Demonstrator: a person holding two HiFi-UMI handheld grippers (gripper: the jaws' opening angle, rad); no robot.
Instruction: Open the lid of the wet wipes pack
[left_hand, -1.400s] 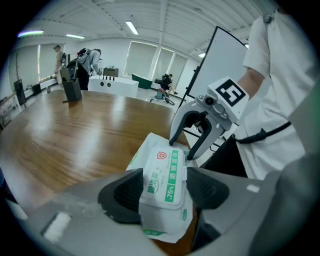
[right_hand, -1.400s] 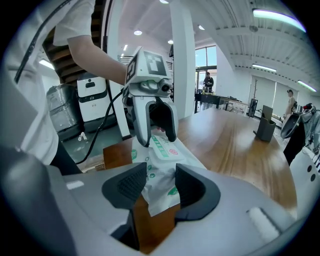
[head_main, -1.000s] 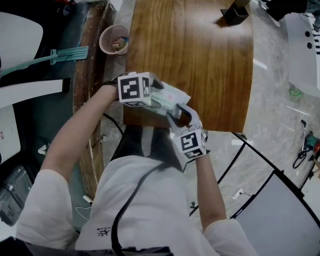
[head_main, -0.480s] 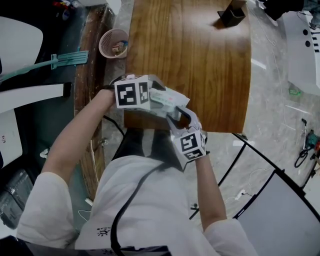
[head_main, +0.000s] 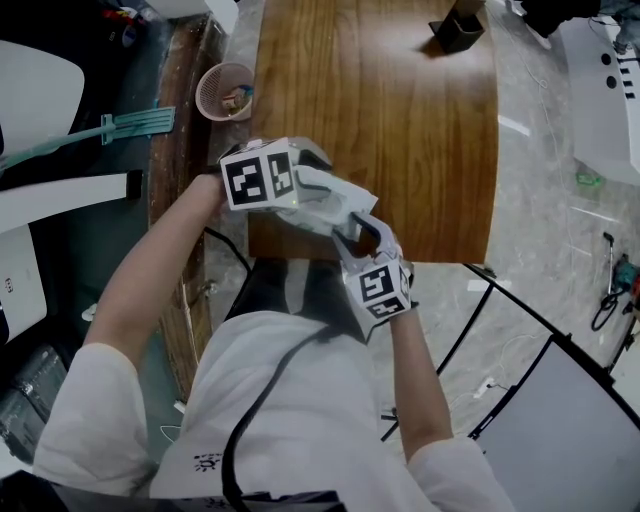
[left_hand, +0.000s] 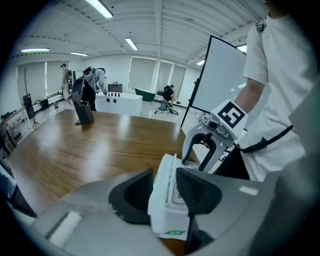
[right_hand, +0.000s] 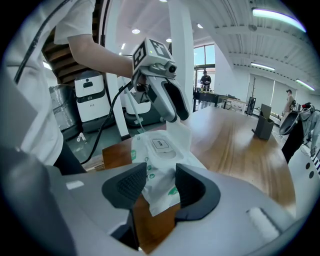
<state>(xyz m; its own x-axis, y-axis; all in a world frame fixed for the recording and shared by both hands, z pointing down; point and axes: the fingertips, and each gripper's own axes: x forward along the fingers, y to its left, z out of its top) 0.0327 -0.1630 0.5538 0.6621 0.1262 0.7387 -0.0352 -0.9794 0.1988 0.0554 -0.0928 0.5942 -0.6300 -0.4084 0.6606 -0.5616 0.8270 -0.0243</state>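
The white wet wipes pack (head_main: 352, 196) lies at the near edge of the wooden table (head_main: 400, 120), held between both grippers. My left gripper (left_hand: 162, 187) has the pack (left_hand: 165, 207) edge-on between its pads; its jaws are closing and the pads press on it. In the right gripper view this end of the pack (right_hand: 150, 160) is raised off the wood. The flat lid (right_hand: 160, 144) on top looks closed. My right gripper (right_hand: 155, 186) grips the pack's near corner, which hangs over the table edge. In the head view the right gripper (head_main: 355, 232) sits just below the pack.
A black holder (head_main: 458, 30) stands at the table's far end. A pink basket (head_main: 227, 88) and a green-handled tool (head_main: 120, 125) lie on the floor to the left. A framed panel (head_main: 560, 430) stands at lower right. People stand far off in the room.
My left gripper has shifted a little left and upward, and the pack's end in it has risen with it. The right gripper has stayed where it was.
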